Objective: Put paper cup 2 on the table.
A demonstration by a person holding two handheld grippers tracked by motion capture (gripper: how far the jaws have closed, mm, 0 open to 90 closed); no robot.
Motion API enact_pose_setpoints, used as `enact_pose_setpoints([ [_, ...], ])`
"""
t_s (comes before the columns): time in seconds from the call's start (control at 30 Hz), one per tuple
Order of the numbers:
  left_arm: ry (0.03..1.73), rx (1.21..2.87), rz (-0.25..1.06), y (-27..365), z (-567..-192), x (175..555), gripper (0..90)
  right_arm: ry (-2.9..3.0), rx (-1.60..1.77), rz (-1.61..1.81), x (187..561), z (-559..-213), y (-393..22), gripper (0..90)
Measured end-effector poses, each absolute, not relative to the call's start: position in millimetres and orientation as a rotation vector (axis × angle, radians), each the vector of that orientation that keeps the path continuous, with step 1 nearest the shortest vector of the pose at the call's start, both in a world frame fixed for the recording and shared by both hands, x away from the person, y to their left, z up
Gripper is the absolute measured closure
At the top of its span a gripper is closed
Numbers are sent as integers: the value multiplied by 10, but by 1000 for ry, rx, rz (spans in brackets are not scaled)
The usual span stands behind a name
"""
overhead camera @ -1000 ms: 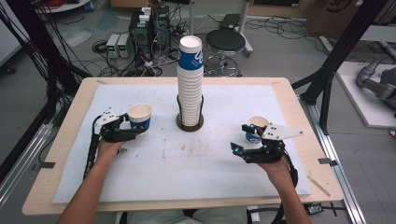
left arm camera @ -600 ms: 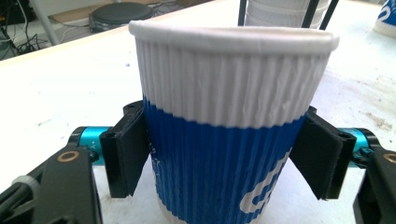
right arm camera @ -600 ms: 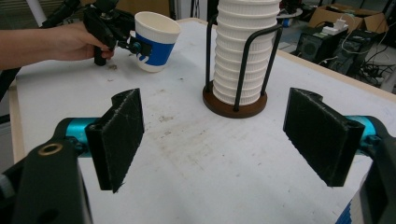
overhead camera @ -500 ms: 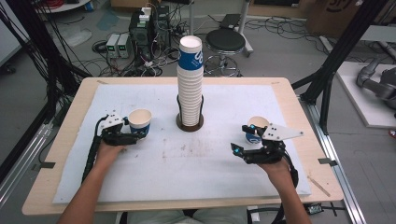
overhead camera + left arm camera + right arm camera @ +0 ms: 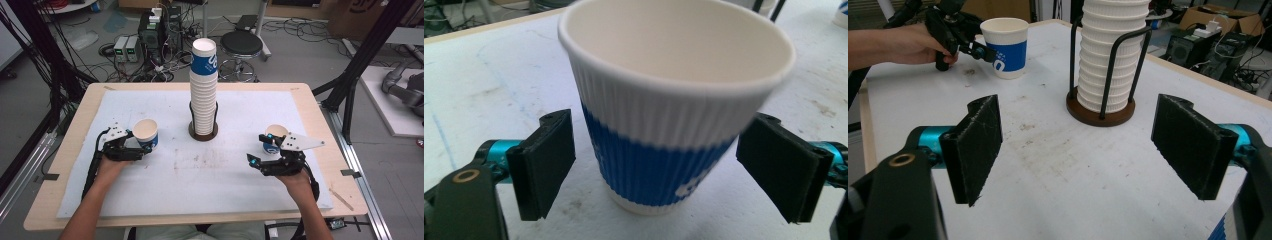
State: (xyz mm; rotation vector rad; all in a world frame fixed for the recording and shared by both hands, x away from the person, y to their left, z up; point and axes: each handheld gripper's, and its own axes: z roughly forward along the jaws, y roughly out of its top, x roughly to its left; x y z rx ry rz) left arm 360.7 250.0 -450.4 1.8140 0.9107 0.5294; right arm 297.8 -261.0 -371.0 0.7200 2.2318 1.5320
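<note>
A white and blue paper cup [image 5: 145, 134] [image 5: 674, 100] stands upright on the white mat at the left. My left gripper [image 5: 145, 146] [image 5: 659, 165] is around its lower half. Its jaws have just been opening, and both pads [image 5: 546, 162] now stand off the cup's sides. In the middle, a tall stack of the same cups [image 5: 204, 85] [image 5: 1113, 50] sits in a wire holder [image 5: 203, 132]. My right gripper [image 5: 257, 149] [image 5: 1083, 150] hovers open and empty at the right, aimed toward the stack. A second cup [image 5: 276, 133] stands just beyond it.
The white mat [image 5: 225, 190] covers most of the wooden table [image 5: 60, 175]. Black frame posts [image 5: 360, 65] rise at the right corner. A stool [image 5: 241, 45] and electronics boxes [image 5: 150, 30] stand on the floor past the far edge.
The left cup came down a little toward the near left and now rests on the mat. The left jaws spread and let go of it. The right hand kept still.
</note>
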Motion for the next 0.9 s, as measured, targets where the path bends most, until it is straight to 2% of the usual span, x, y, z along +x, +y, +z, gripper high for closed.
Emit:
enact_pose_setpoints([
  [0.4,861,1743,516,2622,-4393,3446,158,2230,731,1526,2975,-3723,-2646,210],
  [0.7,841,1505,528,2774,-4143,3267,156,2193,778,1502,2964,-3736,-2720,210],
  [0.9,802,1449,517,2763,-4016,3214,154,2144,823,1443,2966,-3755,-2795,209],
])
